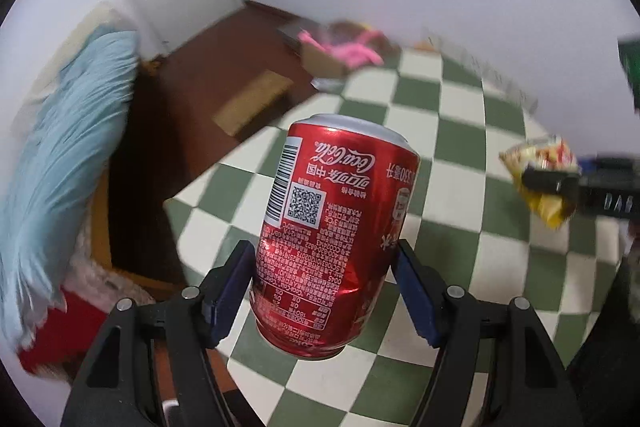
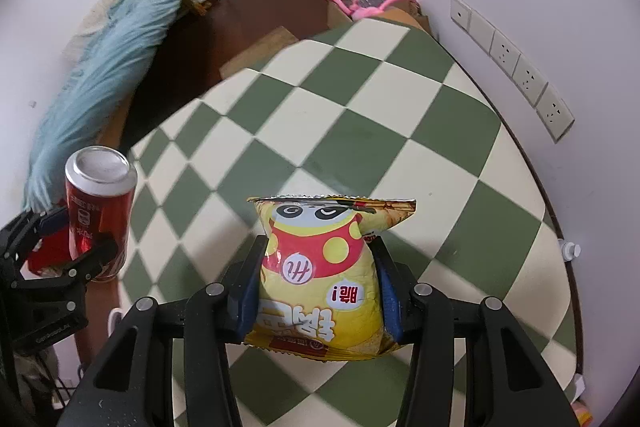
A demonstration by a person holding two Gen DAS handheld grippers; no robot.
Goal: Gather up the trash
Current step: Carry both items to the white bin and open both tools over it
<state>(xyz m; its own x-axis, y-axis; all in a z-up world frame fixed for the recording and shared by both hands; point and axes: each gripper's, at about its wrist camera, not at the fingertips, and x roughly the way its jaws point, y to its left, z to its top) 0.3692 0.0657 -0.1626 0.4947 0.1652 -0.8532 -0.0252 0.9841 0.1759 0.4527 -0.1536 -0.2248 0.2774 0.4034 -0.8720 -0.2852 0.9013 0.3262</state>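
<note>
You're carrying both finds at once: left gripper (image 1: 324, 283) fingers are clamping the red can (image 1: 336, 227) at mid-frame, right gripper (image 2: 316, 291) fingers are squeezing the snack bag (image 2: 320, 275), both above the checkered worktop (image 2: 400, 131). Keep the grip steady so neither slips.

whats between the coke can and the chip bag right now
Nothing: in the right wrist view only bare checkered tabletop shows between the red can, held at left, and the yellow chip bag.

Table (image 2: 360, 131): covered in green-and-cream checks, filling the centre of the frame; its surface is seen bare.
Floor (image 2: 256, 3): dark brown, upper centre; cardboard box (image 2: 384, 15) set on it.
</note>
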